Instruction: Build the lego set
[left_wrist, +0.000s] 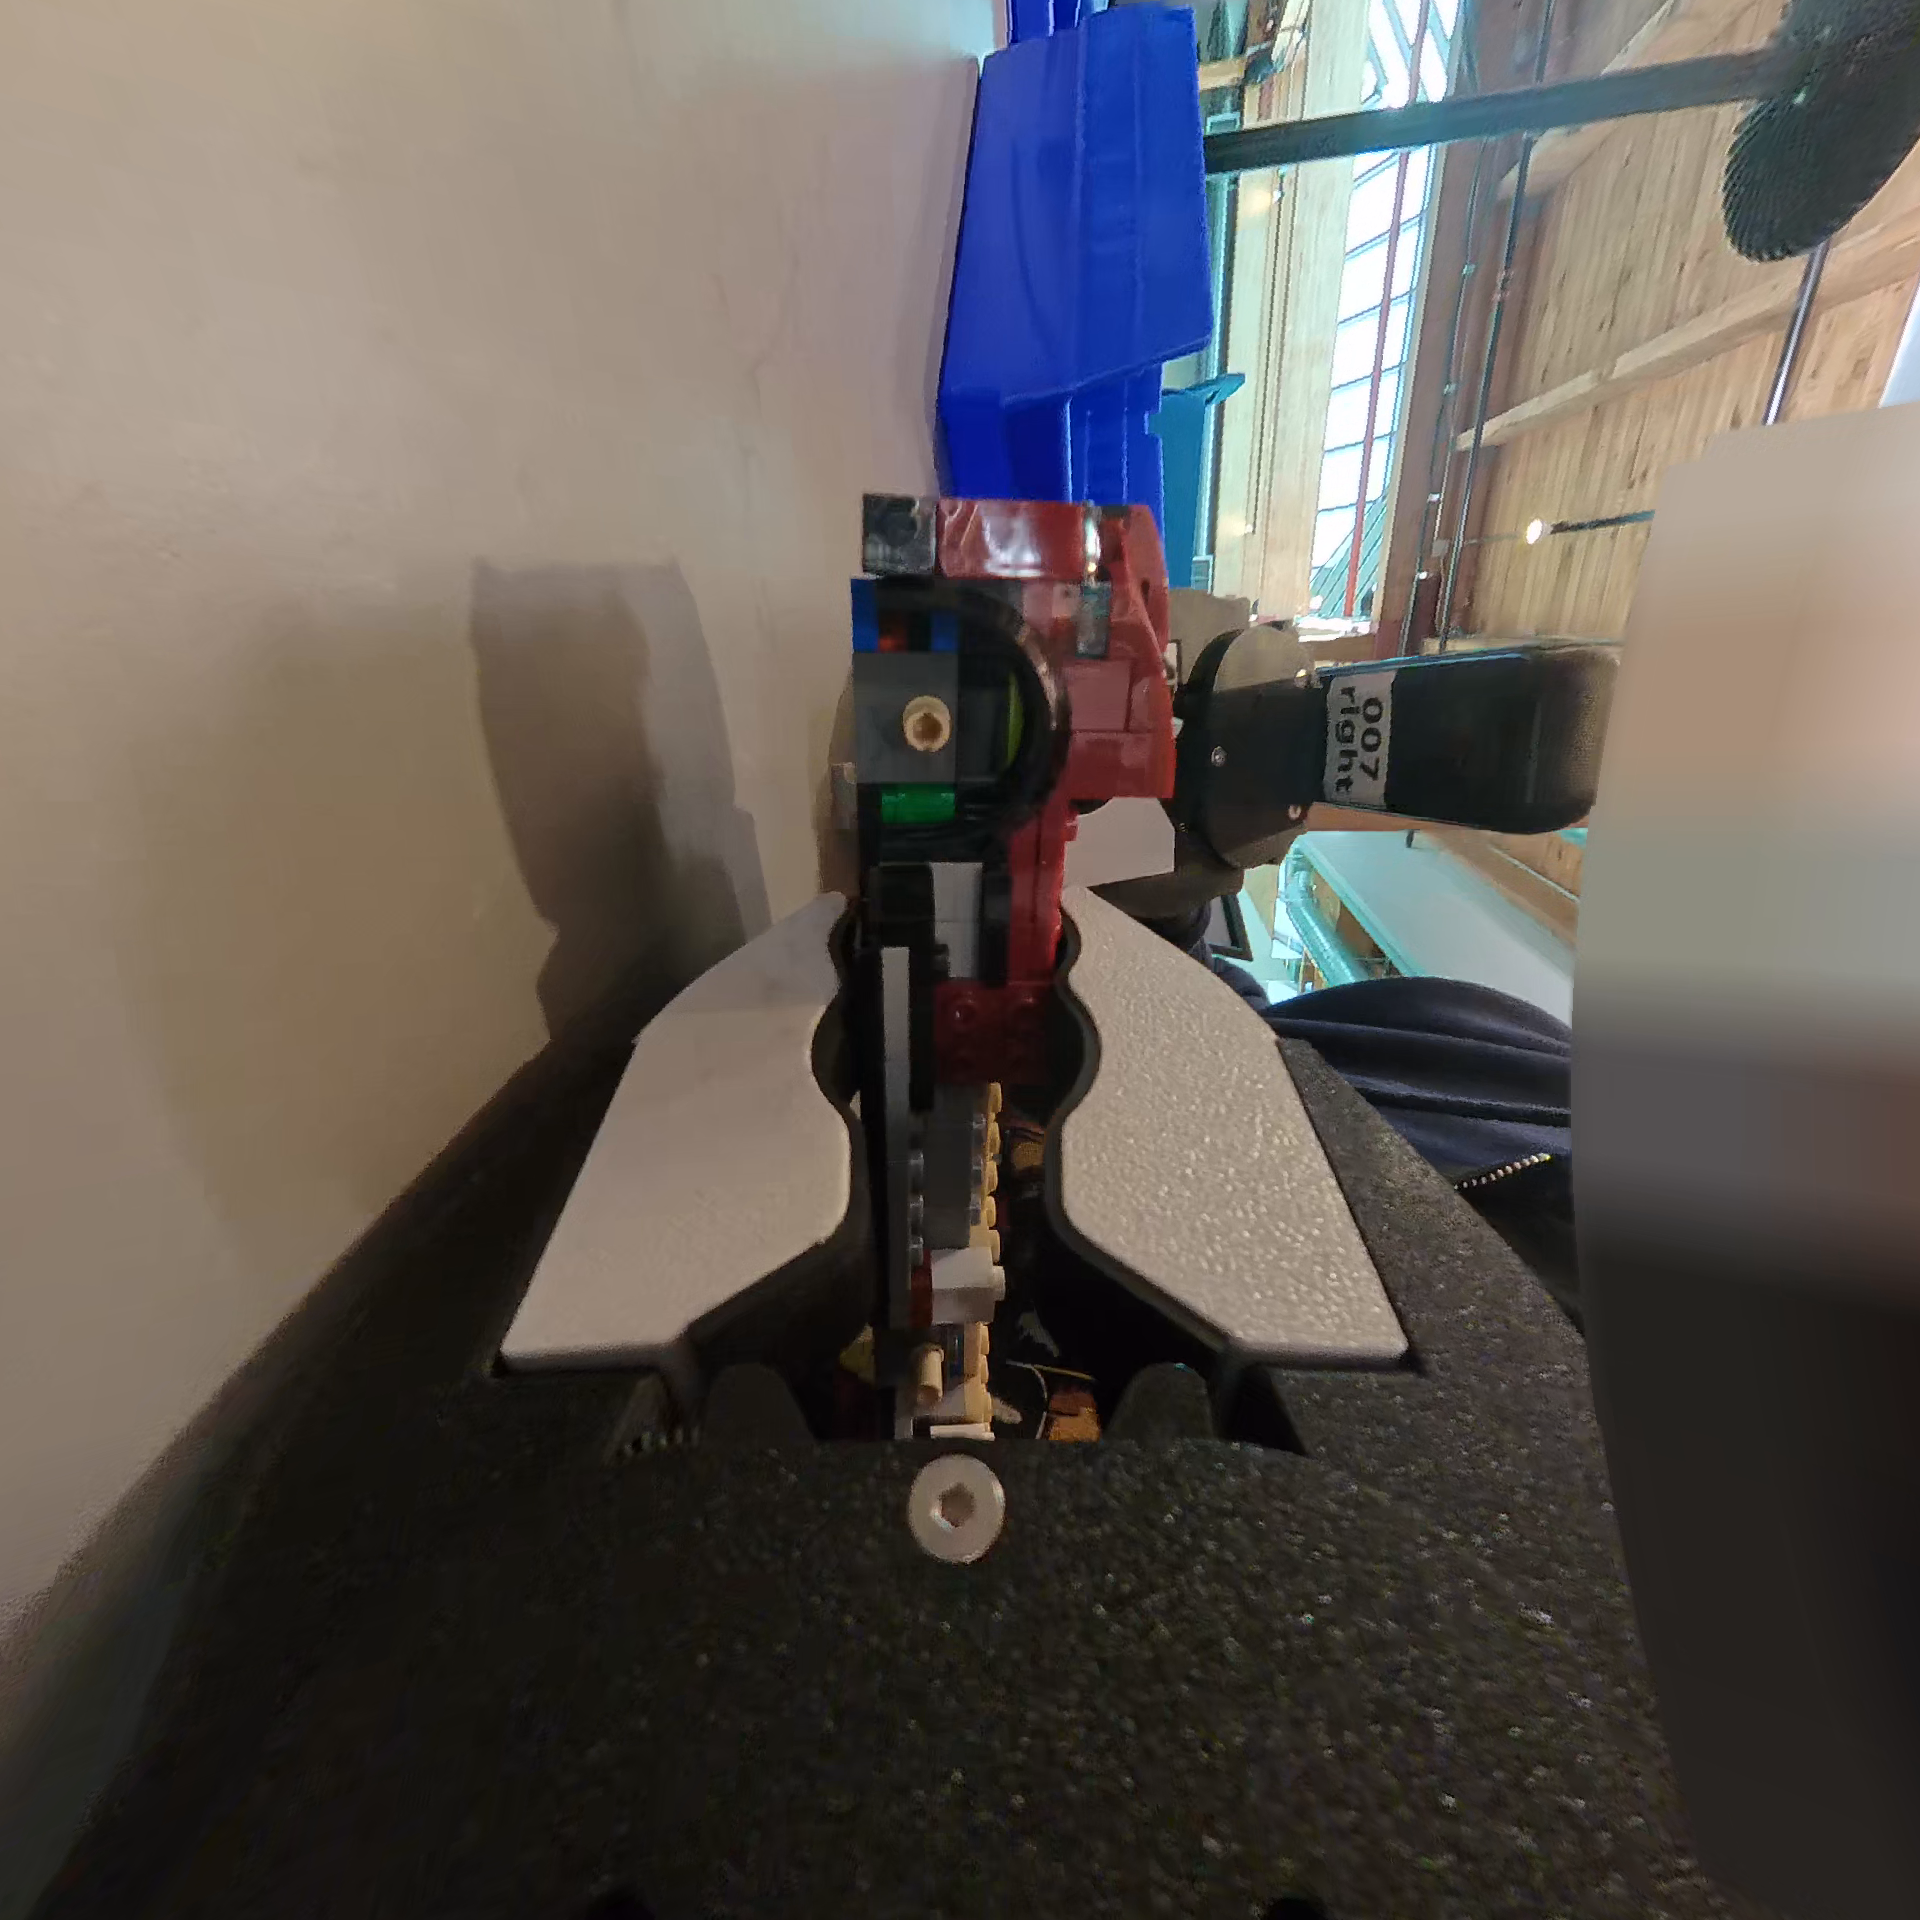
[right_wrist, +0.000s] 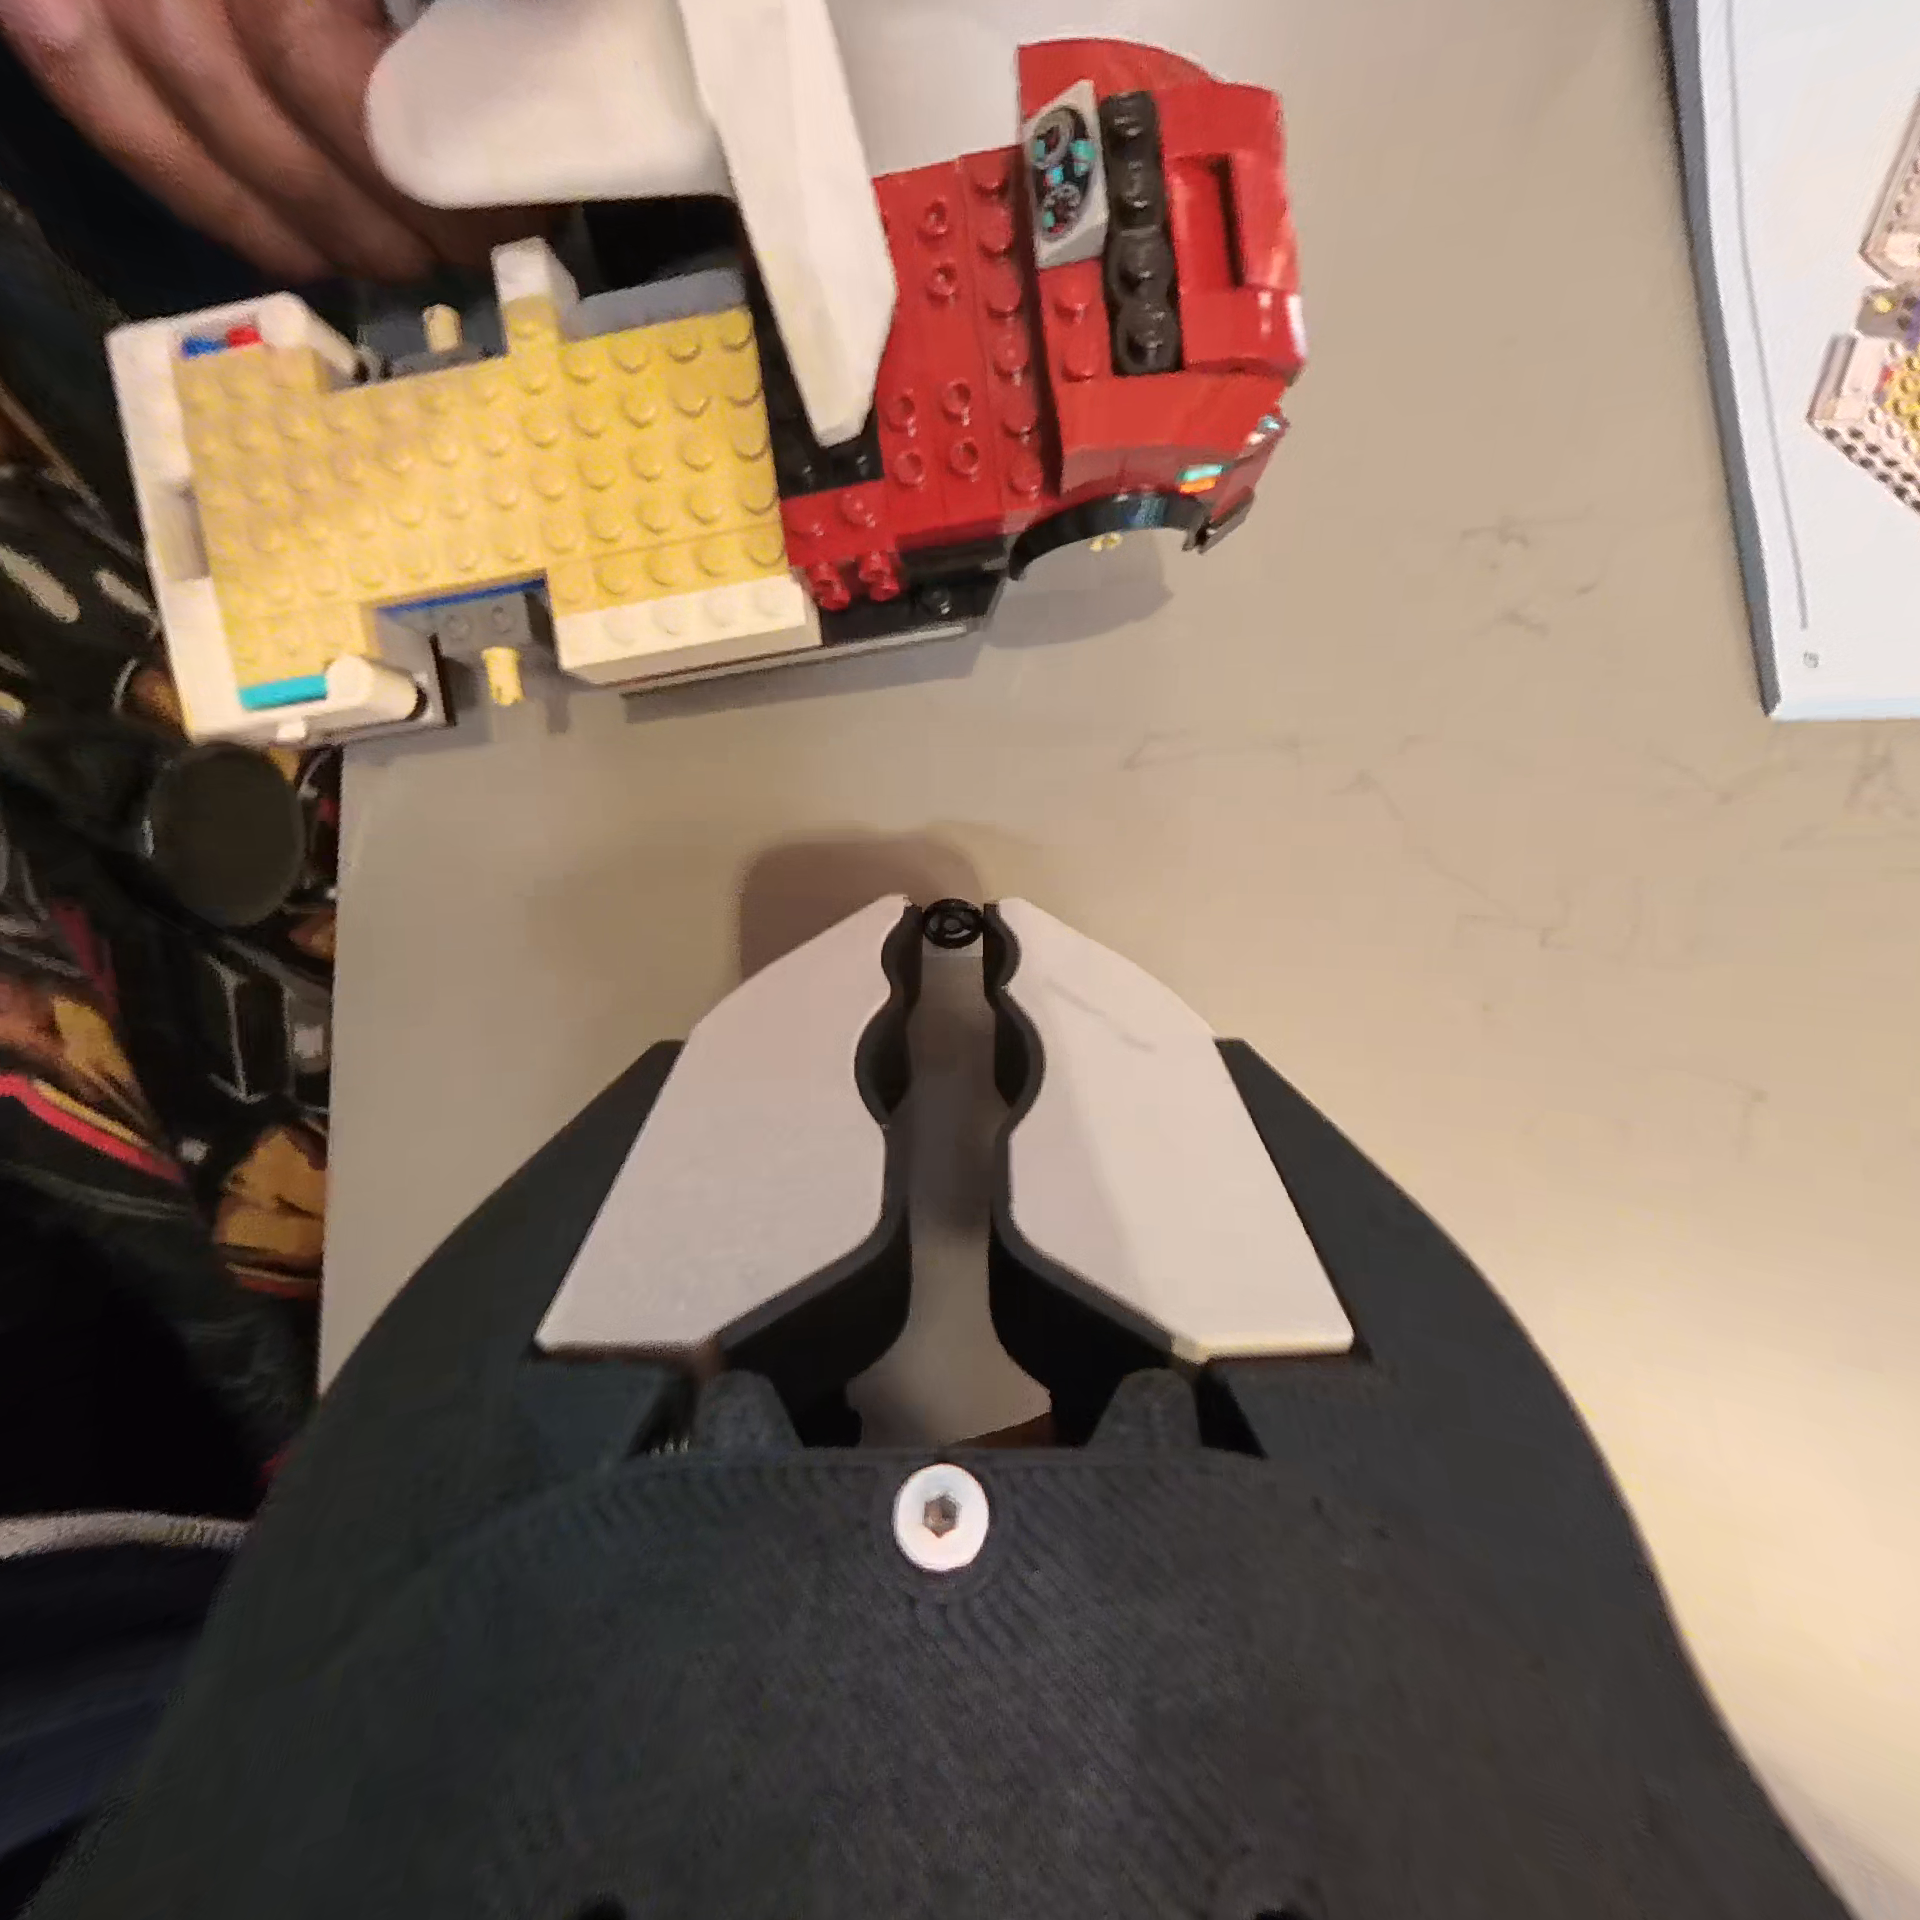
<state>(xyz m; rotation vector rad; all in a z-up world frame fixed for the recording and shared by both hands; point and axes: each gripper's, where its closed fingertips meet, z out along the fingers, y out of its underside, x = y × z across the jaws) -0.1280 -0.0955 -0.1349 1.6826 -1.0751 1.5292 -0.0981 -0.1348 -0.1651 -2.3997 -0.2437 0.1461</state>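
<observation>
Red and yellow bricks are making up the toy truck (left_wrist: 997, 790) that my left gripper (left_wrist: 956, 935) is clamping, its white fingers (left_wrist: 1174, 1039) pressing on both sides of the body. Beyond that gripper's tips, stacked blue bins (left_wrist: 1081, 239) are standing against the wall; I cannot tell what they are holding. My right gripper (right_wrist: 951, 920) is pinching a small black steering wheel (right_wrist: 951, 925) at its very tips, jaws narrow, hovering over the beige counter (right_wrist: 1351, 935). Only the right wrist view is showing the truck's studded top, ahead and to the left of that gripper, and a white booklet (right_wrist: 1787, 416) far to its right. Only the left wrist view is showing the bins.
</observation>
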